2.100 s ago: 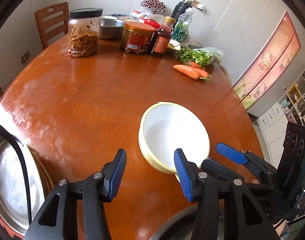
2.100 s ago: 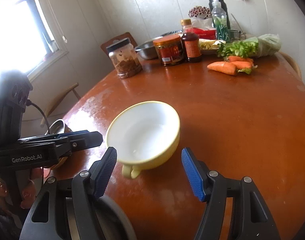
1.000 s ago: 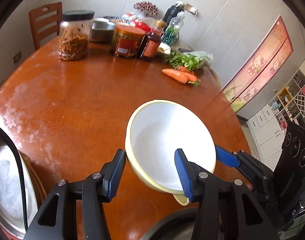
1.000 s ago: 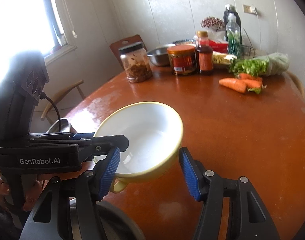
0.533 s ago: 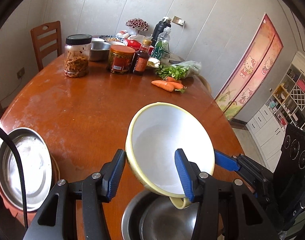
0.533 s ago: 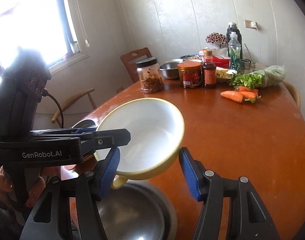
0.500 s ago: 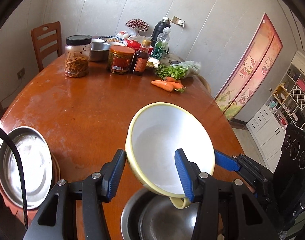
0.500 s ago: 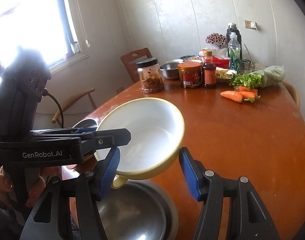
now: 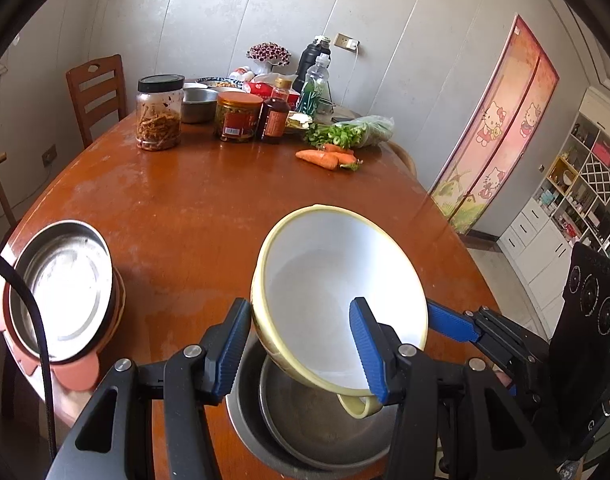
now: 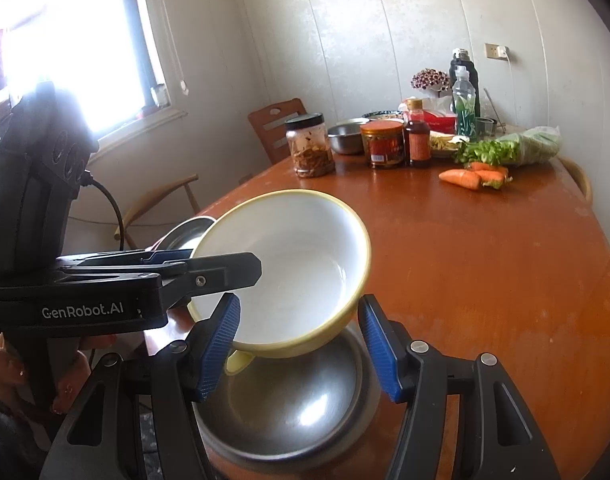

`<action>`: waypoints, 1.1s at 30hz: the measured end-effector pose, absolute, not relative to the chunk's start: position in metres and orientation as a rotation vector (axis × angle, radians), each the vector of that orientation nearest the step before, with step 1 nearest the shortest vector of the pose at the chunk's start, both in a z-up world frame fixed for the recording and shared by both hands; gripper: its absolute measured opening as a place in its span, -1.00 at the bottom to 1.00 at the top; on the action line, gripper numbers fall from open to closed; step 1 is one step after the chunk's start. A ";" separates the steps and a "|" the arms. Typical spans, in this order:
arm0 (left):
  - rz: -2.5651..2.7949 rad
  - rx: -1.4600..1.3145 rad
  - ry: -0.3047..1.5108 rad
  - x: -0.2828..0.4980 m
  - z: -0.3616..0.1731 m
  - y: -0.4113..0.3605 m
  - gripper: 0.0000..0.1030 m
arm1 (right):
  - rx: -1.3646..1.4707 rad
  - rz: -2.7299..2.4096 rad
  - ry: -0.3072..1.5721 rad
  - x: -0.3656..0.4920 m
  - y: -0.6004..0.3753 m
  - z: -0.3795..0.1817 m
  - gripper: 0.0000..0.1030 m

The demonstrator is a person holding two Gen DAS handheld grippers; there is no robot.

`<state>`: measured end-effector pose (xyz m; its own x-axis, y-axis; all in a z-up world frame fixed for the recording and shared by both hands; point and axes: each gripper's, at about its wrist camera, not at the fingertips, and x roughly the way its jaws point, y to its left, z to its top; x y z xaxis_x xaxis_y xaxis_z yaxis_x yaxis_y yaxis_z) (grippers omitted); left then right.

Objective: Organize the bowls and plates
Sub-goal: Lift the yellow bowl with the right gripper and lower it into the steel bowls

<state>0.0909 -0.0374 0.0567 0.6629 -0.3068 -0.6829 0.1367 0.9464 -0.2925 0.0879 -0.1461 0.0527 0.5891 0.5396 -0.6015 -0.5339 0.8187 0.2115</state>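
— Where do we have the yellow bowl (image 9: 329, 280) at this point?

— Off the table (image 9: 185, 208), at its near edge. We see it tilted, white inside facing us, directly above the steel bowl (image 10: 289, 412) that sits there. Its small handle (image 9: 359, 406) hangs at the low near side, over the steel bowl's hollow.

— Which of our grippers carries it?

— The right gripper (image 10: 299, 344). Its two blue pads sit on either side of the bowl's lower body and the bowl fills the gap between them, so we read those jaws as clamped on the bowl.

— And the left gripper (image 9: 297, 348)?

— Its jaws stand wide apart. One finger is just outside the bowl's left wall and the other lies in front of the white inside. They straddle the wall but we see no pinch on it. We cannot tell whether either pad touches.

— Does the yellow bowl touch the steel one?

— We cannot tell; the handle comes very close to it.

— What else do we have on the table?

— At the near left, a shallow steel pan (image 9: 61, 284) resting in a pink holder at the table's edge. On the far side, a jar with a black lid (image 9: 160, 112), a red-labelled jar (image 9: 237, 120), a dark sauce bottle (image 9: 275, 116), then greens and carrots (image 9: 325, 158) to the right, all well apart from the bowls.
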 end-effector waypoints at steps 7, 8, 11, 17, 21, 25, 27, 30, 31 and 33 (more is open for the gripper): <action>-0.242 -0.186 0.821 0.078 0.046 -0.045 -0.02 | 0.006 0.620 0.707 0.073 -0.151 0.043 0.24; -0.241 -0.185 0.823 0.077 0.044 -0.046 -0.02 | 0.002 0.616 0.709 0.072 -0.150 0.041 0.24; -0.239 -0.173 0.824 0.074 0.040 -0.047 -0.01 | -0.013 0.612 0.711 0.068 -0.149 0.037 0.24; -0.242 -0.174 0.824 0.070 0.037 -0.046 -0.01 | -0.007 0.618 0.716 0.065 -0.150 0.033 0.24; -0.244 -0.173 0.824 0.070 0.037 -0.046 -0.01 | -0.007 0.616 0.716 0.064 -0.150 0.033 0.24; -0.251 -0.174 0.826 0.068 0.037 -0.045 -0.01 | -0.005 0.617 0.717 0.064 -0.151 0.032 0.24; -0.253 -0.173 0.826 0.067 0.037 -0.046 -0.02 | -0.003 0.617 0.719 0.064 -0.151 0.032 0.24; -0.256 -0.169 0.827 0.066 0.037 -0.046 -0.02 | 0.000 0.617 0.721 0.065 -0.152 0.031 0.25; -0.258 -0.170 0.829 0.065 0.036 -0.046 -0.01 | 0.001 0.617 0.722 0.065 -0.152 0.030 0.25; -0.263 -0.171 0.832 0.065 0.035 -0.046 -0.01 | 0.001 0.616 0.723 0.065 -0.153 0.029 0.25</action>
<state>0.0645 -0.0460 0.0355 0.6437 -0.2964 -0.7055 0.1637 0.9539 -0.2515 0.0650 -0.1526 0.0294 0.5819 0.5278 -0.6188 -0.5272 0.8241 0.2071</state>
